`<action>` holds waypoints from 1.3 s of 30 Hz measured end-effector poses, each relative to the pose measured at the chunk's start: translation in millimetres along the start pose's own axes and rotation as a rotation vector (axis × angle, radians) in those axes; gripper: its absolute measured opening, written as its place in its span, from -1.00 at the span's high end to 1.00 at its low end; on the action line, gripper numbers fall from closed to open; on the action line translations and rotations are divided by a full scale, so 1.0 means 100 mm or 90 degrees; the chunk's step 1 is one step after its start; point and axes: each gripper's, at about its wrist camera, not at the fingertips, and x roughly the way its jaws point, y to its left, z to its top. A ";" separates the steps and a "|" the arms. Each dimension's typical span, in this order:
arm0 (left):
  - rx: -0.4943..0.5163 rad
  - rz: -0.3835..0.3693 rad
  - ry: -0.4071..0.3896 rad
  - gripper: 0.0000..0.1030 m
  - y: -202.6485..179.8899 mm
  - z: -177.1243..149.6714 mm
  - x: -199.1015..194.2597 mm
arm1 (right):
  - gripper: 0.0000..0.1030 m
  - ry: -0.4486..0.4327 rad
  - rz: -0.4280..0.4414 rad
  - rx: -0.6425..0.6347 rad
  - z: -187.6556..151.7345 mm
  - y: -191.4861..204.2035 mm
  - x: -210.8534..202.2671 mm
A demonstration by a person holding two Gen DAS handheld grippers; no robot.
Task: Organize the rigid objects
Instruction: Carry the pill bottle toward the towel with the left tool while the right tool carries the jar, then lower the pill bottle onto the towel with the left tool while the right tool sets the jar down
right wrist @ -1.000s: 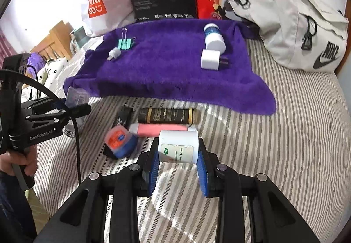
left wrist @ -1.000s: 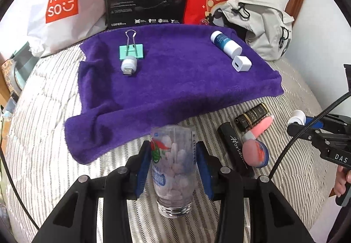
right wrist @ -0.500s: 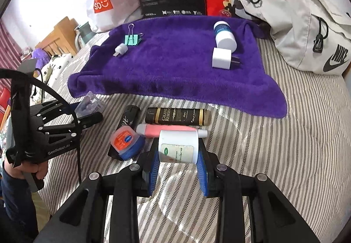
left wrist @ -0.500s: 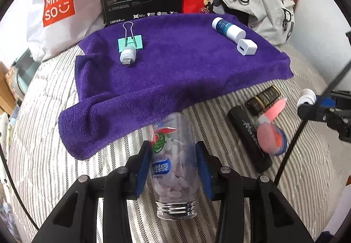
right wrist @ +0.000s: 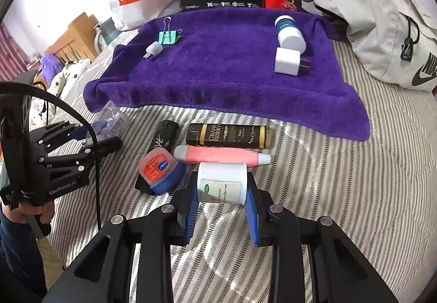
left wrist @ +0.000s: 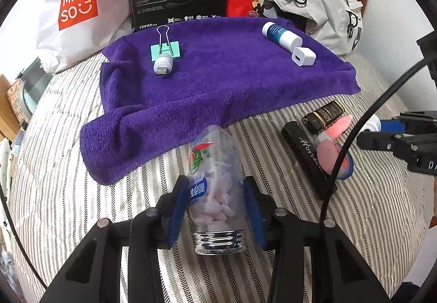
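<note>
Tilted further forward since a second ago, your clear candy bottle (left wrist: pixel 214 182) rides clamped in the left gripper (left wrist: pixel 215 207) above the striped bedding. Keep both grips firm; the right gripper (right wrist: pixel 221 203) pinches the white bottle (right wrist: pixel 221 182). Lower each gently onto the purple towel (left wrist: pixel 218 79).

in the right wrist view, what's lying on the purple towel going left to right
small white usb plug → green binder clip → then a wide gap → white charger cube and, right behind it at about the same place across, the blue and white bottle, all on the purple towel.
</note>
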 end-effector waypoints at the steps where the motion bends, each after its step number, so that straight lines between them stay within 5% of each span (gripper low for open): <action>1: -0.003 -0.006 0.002 0.24 0.01 0.01 0.00 | 0.40 -0.002 0.000 0.000 0.00 0.00 -0.01; 25: -0.045 0.012 -0.042 0.24 0.41 0.72 -0.21 | 0.40 -0.063 0.011 0.014 0.75 -0.36 -0.10; 39: -0.065 0.005 -0.024 0.26 0.65 1.02 0.20 | 0.40 -0.002 -0.015 0.009 1.09 -0.56 0.43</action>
